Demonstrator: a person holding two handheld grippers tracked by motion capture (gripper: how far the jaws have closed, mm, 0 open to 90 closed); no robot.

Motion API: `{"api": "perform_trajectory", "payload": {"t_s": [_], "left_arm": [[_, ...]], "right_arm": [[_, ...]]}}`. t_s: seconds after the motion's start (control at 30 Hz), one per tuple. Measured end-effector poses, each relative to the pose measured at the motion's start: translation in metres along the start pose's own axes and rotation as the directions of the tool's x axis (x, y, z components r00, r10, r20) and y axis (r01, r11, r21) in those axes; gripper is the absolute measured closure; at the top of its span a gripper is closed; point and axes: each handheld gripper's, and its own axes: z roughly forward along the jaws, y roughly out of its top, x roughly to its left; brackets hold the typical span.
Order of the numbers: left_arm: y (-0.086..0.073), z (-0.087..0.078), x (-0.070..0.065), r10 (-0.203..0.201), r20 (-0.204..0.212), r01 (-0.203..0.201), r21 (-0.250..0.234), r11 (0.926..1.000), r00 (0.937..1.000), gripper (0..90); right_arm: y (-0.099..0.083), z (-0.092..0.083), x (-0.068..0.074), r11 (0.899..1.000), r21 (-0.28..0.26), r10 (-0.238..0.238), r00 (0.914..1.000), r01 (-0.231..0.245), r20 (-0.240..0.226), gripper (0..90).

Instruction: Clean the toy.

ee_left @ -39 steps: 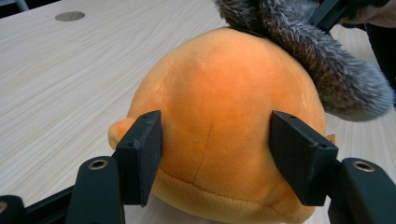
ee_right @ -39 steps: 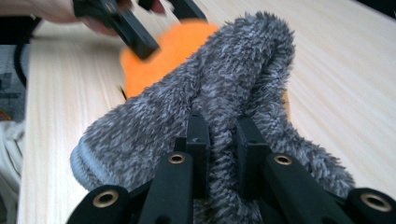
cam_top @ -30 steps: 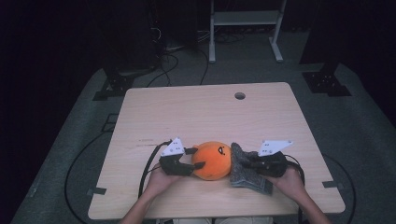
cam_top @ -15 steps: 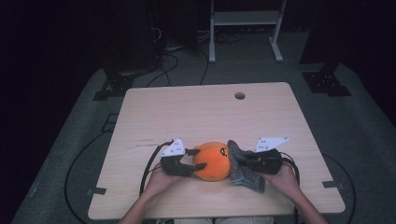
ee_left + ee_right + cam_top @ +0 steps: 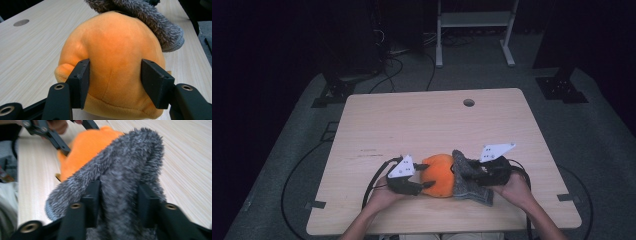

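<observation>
Orange plush at 6 o'clock on tabletop | left gripper at its 9 o'clock, clamped on it, jaws just closing | grey fuzzy sock draped at its 3 o'clock | right gripper jaws just opening, sock between them

The grey fuzzy sock is covering the orange plush toy at its 3 o'clock side. The right gripper view is blurring, its jaws sinking into the sock's pile.
</observation>
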Motion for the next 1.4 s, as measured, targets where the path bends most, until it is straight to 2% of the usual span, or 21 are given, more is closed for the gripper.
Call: {"api": "perform_trajectory", "payload": {"t_s": [0.13,0.2,0.23,0.27,0.3,0.33,0.37,0.43,0.53,0.67,0.73,0.9,0.93,0.97,1.03,1.07,1.1,1.13,1.2,1.3,1.4], "left_arm": [[0.001,0.002,-0.003,0.021,0.002,-0.021,-0.007,0.9997,0.9998,42.9],[0.0,0.001,-0.002,0.019,0.008,-0.019,-0.001,0.9998,0.9998,42.7],[0.0,0.0,-0.001,0.002,0.014,-0.002,-0.004,1.0,0.9999,41.5],[0.0,0.0,0.001,-0.025,0.007,0.025,-0.009,0.9997,0.9997,35.9],[0.001,0.0,0.003,-0.072,-0.003,0.072,-0.016,0.9973,0.9974,25.2],[0.002,0.0,0.004,-0.096,-0.003,0.096,-0.02,0.9952,0.9954,14.8],[0.002,0.001,0.005,-0.101,-0.002,0.101,-0.024,0.9946,0.9949,14.7],[0.002,0.003,0.002,-0.079,-0.018,0.079,-0.013,0.9968,0.9967,23.4],[0.003,0.003,0.0,-0.066,-0.013,0.066,-0.012,0.9978,0.9977,31.4],[0.003,0.003,-0.001,-0.071,-0.02,0.071,-0.003,0.9975,0.9973,35.6],[0.004,0.004,-0.002,-0.08,-0.033,0.08,-0.003,0.9968,0.9962,37.1],[0.008,0.01,0.0,-0.121,-0.042,0.121,-0.008,0.9927,0.9918,38.4],[0.009,0.01,0.0,-0.117,-0.042,0.117,-0.001,0.9931,0.9922,36.9],[0.01,0.01,0.0,-0.118,-0.036,0.119,0.001,0.9929,0.9923,30.6],[0.013,0.01,0.001,-0.111,0.007,0.111,0.026,0.9935,0.9938,11.2],[0.013,0.01,0.001,-0.111,0.007,0.111,0.026,0.9935,0.9938,12.0],[0.013,0.007,0.001,-0.083,0.012,0.083,0.006,0.9966,0.9965,17.0],[0.013,0.005,0.001,-0.077,0.005,0.077,-0.012,0.9969,0.997,26.7],[0.014,0.003,0.005,-0.1,0.025,0.101,-0.022,0.9947,0.9946,40.7],[0.014,0.004,0.005,-0.106,0.013,0.106,-0.013,0.9943,0.9943,47.2],[0.018,0.009,0.005,-0.108,0.015,0.109,-0.021,0.9939,0.994,49.3]], "right_arm": [[0.001,0.002,-0.003,0.997,-0.049,0.049,0.9982,-0.051,-0.035,49.6],[0.003,0.005,-0.004,0.995,-0.065,0.075,0.9965,-0.077,-0.036,57.4],[0.003,0.007,-0.005,0.995,-0.067,0.074,0.9968,-0.076,-0.03,64.2],[0.002,0.008,-0.004,0.995,-0.07,0.071,0.9972,-0.072,-0.024,69.9],[0.001,0.008,-0.002,0.995,-0.073,0.066,0.9977,-0.067,-0.014,73.0],[0.0,0.009,0.0,0.995,-0.079,0.057,0.9984,-0.057,-0.007,75.1],[-0.001,0.009,0.001,0.995,-0.081,0.052,0.9986,-0.052,-0.007,75.7],[-0.005,0.006,0.004,0.997,-0.071,0.034,0.9994,-0.033,0.005,77.2],[-0.013,0.001,0.004,0.998,-0.05,0.031,0.9993,-0.03,0.021,78.5],[-0.03,-0.005,-0.001,0.997,0.02,0.072,0.9961,-0.073,0.052,78.7],[-0.032,-0.009,0.002,0.997,-0.002,0.075,0.9961,-0.075,0.046,78.7],[-0.009,-0.005,0.025,0.998,-0.06,-0.023,0.999,0.025,0.039,78.6],[-0.005,-0.002,0.028,0.998,-0.054,-0.037,0.9984,0.039,0.044,78.6],[-0.002,0.002,0.03,0.998,-0.042,-0.053,0.9971,0.055,0.054,78.7],[-0.001,0.005,0.026,0.998,-0.045,-0.044,0.9973,0.047,0.059,78.7],[-0.003,0.004,0.023,0.998,-0.046,-0.035,0.9973,0.038,0.065,78.8],[-0.005,0.002,0.021,0.999,-0.039,-0.03,0.9966,0.033,0.076,78.8],[-0.007,0.001,0.02,0.999,-0.035,-0.027,0.996,0.03,0.085,78.9],[-0.015,-0.004,0.017,1.0,-0.011,-0.019,0.9937,0.02,0.111,78.9],[-0.023,-0.008,0.018,1.0,0.009,-0.018,0.9906,0.017,0.136,78.9],[-0.018,-0.01,0.029,0.998,-0.046,-0.042,0.9944,0.047,0.097,78.9]]}}
